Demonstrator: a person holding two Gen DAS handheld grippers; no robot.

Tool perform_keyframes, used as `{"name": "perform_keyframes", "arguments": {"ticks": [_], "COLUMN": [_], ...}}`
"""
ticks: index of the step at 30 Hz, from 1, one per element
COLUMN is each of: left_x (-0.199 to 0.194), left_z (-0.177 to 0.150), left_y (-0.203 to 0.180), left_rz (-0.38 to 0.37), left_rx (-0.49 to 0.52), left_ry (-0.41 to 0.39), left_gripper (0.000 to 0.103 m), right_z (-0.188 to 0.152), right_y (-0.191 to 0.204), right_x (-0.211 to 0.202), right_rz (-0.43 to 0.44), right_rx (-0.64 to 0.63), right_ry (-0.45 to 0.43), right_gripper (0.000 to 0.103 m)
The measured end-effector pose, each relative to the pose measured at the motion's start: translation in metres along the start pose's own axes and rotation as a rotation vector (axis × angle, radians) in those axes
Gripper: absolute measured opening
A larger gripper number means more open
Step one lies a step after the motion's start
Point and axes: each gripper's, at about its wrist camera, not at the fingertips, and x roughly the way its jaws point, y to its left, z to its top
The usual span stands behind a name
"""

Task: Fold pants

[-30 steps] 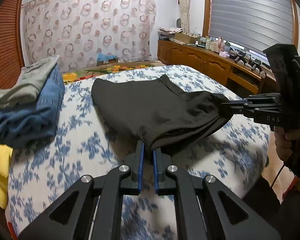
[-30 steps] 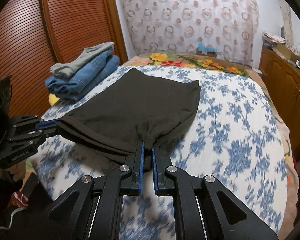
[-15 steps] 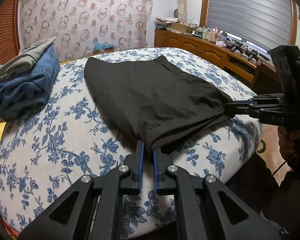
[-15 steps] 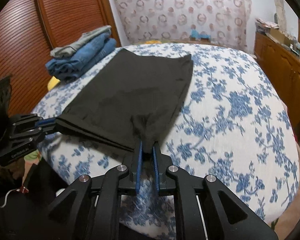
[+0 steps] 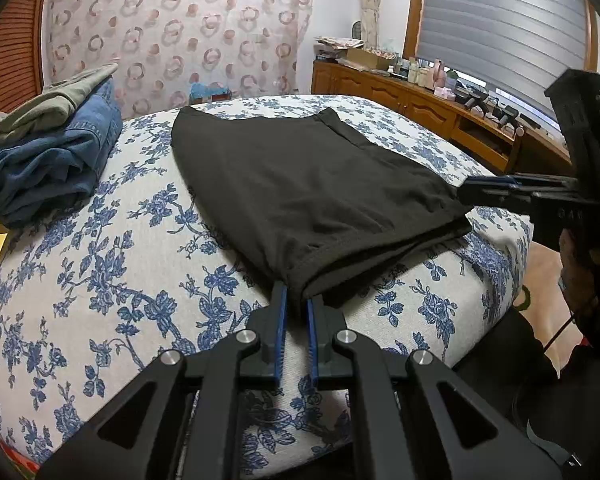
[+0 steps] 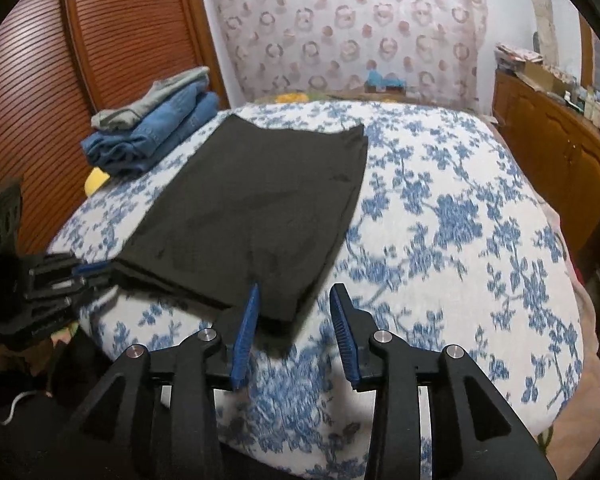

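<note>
The pants [image 5: 300,184] are plain dark charcoal, almost black. Under them the bed cover [image 5: 100,280] is off-white with a blue flower-and-vine print. On the pile at the far side, a grey-green garment [image 5: 52,108] tops blue denim jeans [image 5: 56,160], with a bit of yellow [image 6: 96,180] beside it. The curtain [image 5: 180,40] is pale with pink-brown rings. The slatted door [image 6: 32,80] and cabinets [image 5: 400,100] are reddish-brown wood. Each claw [image 6: 296,312] is black with blue pads [image 6: 246,332].
</note>
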Motion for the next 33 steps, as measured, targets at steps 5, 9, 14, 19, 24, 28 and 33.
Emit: {"name": "perform_keyframes", "arguments": {"ticks": [5, 9, 14, 19, 24, 28, 33], "left_x": [-0.001, -0.002, -0.002, -0.002, -0.014, -0.025, -0.037], "left_z": [0.000, 0.001, 0.000, 0.000, 0.011, 0.023, 0.041], "left_y": [0.001, 0.002, 0.003, 0.002, 0.001, 0.000, 0.002], "left_rz": [-0.003, -0.007, -0.007, 0.000, -0.008, -0.010, -0.012], "left_rx": [-0.004, -0.011, -0.014, 0.003, 0.008, 0.022, 0.030], "left_ry": [-0.002, -0.006, -0.007, -0.003, -0.036, -0.069, -0.103], "left_gripper": [0.006, 0.007, 0.007, 0.006, 0.006, 0.006, 0.006], "right_z": [0.004, -0.003, -0.011, -0.013, -0.010, -0.001, 0.014], "right_y": [0.000, -0.002, 0.005, 0.009, 0.007, 0.006, 0.012], "right_x": [0.015, 0.022, 0.022, 0.023, 0.016, 0.002, -0.015], "right_rz": [-0.035, -0.007, 0.004, 0.023, 0.067, 0.095, 0.103], "right_rx": [0.028, 0.052, 0.024, 0.001, -0.003, 0.005, -0.017], "right_ry": [0.030, 0.065, 0.078, 0.078, 0.052, 0.010, -0.040], "right_gripper": [0.038, 0.038, 0.038, 0.022, 0.008, 0.007, 0.007]}}
